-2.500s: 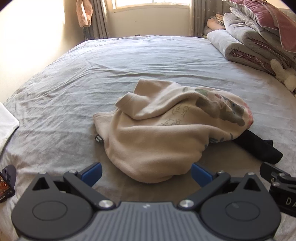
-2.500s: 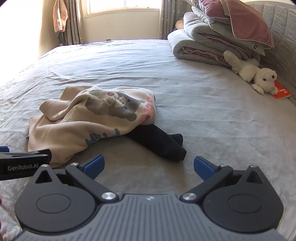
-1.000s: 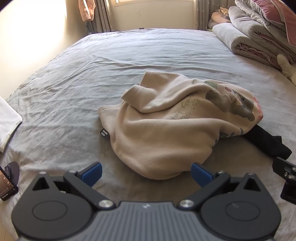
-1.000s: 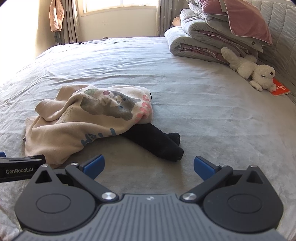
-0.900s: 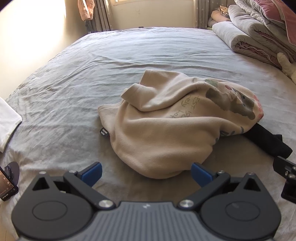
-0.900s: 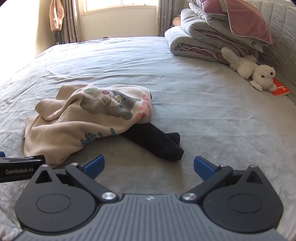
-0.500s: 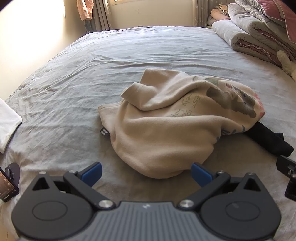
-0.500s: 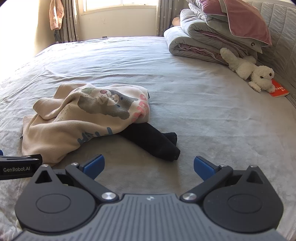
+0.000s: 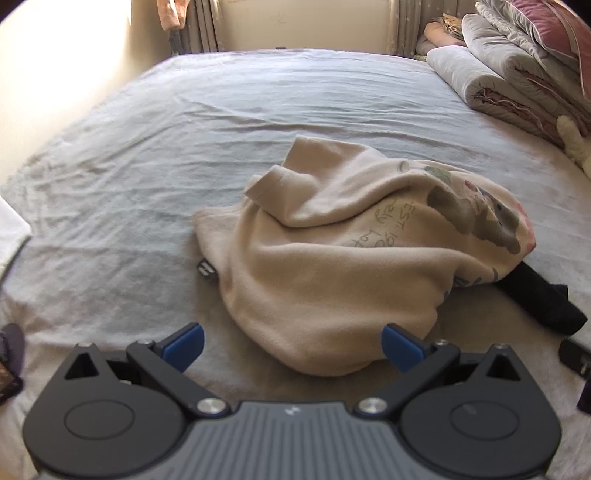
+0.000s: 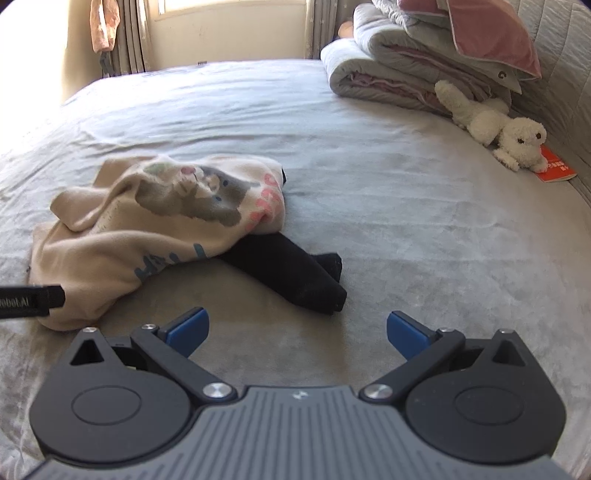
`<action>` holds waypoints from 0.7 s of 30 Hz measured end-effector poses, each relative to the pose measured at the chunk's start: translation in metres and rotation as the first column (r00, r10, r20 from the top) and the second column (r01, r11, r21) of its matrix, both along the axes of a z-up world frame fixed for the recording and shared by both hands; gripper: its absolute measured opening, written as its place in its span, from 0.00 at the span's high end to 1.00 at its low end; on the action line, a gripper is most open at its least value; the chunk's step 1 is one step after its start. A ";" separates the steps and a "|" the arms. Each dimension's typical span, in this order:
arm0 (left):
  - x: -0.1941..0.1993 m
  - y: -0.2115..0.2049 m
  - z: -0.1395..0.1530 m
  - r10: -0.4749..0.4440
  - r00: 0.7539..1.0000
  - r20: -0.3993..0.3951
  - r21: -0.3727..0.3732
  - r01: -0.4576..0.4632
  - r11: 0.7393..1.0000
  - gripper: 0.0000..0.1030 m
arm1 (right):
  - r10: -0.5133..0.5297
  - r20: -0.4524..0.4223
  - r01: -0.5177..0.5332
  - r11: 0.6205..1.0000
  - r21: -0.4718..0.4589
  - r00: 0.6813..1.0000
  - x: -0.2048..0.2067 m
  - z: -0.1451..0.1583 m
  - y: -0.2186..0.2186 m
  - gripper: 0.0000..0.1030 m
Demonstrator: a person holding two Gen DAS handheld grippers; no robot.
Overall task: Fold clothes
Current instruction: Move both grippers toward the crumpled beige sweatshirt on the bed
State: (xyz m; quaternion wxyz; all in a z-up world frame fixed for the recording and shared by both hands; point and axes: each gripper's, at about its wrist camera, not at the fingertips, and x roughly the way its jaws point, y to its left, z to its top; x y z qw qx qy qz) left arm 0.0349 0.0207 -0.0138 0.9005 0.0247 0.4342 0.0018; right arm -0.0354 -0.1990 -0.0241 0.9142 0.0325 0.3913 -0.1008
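Observation:
A crumpled beige sweatshirt [image 9: 332, 266] with a grey animal print lies heaped on the grey bed [image 9: 147, 166]. Its near edge bulges just ahead of my left gripper [image 9: 293, 341], which stands open with nothing between its blue fingertips. A black garment [image 10: 291, 273] sticks out from under the sweatshirt [image 10: 147, 229] on its right side. My right gripper [image 10: 297, 330] is open and empty, a short way in front of the black garment's end. The black garment [image 9: 539, 299] also shows at the right of the left wrist view.
Folded grey and pink quilts [image 10: 424, 51] are stacked at the bed's far right, with a white plush toy [image 10: 495, 125] and a red booklet [image 10: 557, 168] beside them. Curtains [image 9: 199, 22] hang at the far wall. Wide bare sheet [image 10: 424, 229] lies right of the clothes.
Both grippers have drifted slightly toward the clothes and a little to the right. The clothes have not moved, and both grippers stay open.

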 end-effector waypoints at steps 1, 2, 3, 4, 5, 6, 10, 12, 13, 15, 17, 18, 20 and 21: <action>0.003 0.001 -0.002 0.000 1.000 -0.005 -0.006 0.000 1.000 0.00 | -0.001 -0.011 0.001 1.000 0.000 1.000 0.002 -0.003 -0.001 0.00; 0.005 0.001 -0.004 0.002 1.000 -0.008 -0.004 -0.002 1.000 0.00 | -0.001 -0.022 0.001 1.000 0.000 1.000 0.004 -0.005 -0.002 0.00; 0.007 0.002 -0.006 0.005 1.000 -0.011 0.000 -0.005 1.000 0.00 | -0.001 -0.035 0.001 1.000 0.001 0.999 0.005 -0.009 -0.003 0.00; 0.010 0.002 -0.008 0.007 1.000 -0.013 0.004 -0.007 1.000 0.00 | -0.001 -0.047 0.001 1.000 0.002 0.999 0.007 -0.012 -0.004 0.00; 0.011 0.003 -0.010 0.009 1.000 -0.015 0.006 -0.009 1.000 0.00 | -0.001 -0.060 0.001 1.000 0.004 0.998 0.009 -0.014 -0.006 0.00; 0.013 0.004 -0.011 0.011 1.000 -0.016 0.009 -0.011 1.000 0.00 | -0.001 -0.073 0.001 1.000 0.007 0.997 0.010 -0.017 -0.007 0.00; 0.016 0.006 -0.014 0.020 1.000 -0.014 0.033 -0.020 0.999 0.00 | -0.002 -0.120 0.004 1.000 0.016 0.993 0.016 -0.028 -0.012 0.00; 0.016 0.005 -0.016 0.023 1.000 -0.010 0.056 -0.022 0.998 0.00 | -0.003 -0.147 0.007 1.000 0.024 0.989 0.018 -0.033 -0.014 0.00; 0.016 0.004 -0.017 0.021 1.000 -0.012 0.067 -0.021 0.998 0.00 | -0.004 -0.160 0.008 1.000 0.027 0.987 0.018 -0.036 -0.015 0.00; 0.017 0.003 -0.022 0.020 0.999 -0.029 0.078 -0.017 0.997 0.00 | -0.001 -0.183 0.008 0.999 0.040 0.983 0.020 -0.041 -0.016 0.00; 0.020 0.003 -0.028 0.021 0.998 -0.051 0.084 -0.017 0.996 0.00 | 0.001 -0.189 0.007 0.999 0.041 0.982 0.020 -0.044 -0.017 0.00; 0.021 0.003 -0.030 0.022 0.998 -0.060 0.085 -0.017 0.996 0.00 | 0.004 -0.189 0.003 0.999 0.036 0.982 0.020 -0.045 -0.016 0.00; 0.023 0.003 -0.033 0.024 0.997 -0.067 0.085 -0.018 0.996 0.00 | 0.010 -0.189 -0.004 1.000 0.030 0.982 0.020 -0.045 -0.015 0.00; 0.023 0.003 -0.035 0.025 0.997 -0.070 0.084 -0.019 0.996 0.00 | 0.011 -0.189 -0.005 1.000 0.030 0.982 0.020 -0.045 -0.015 0.00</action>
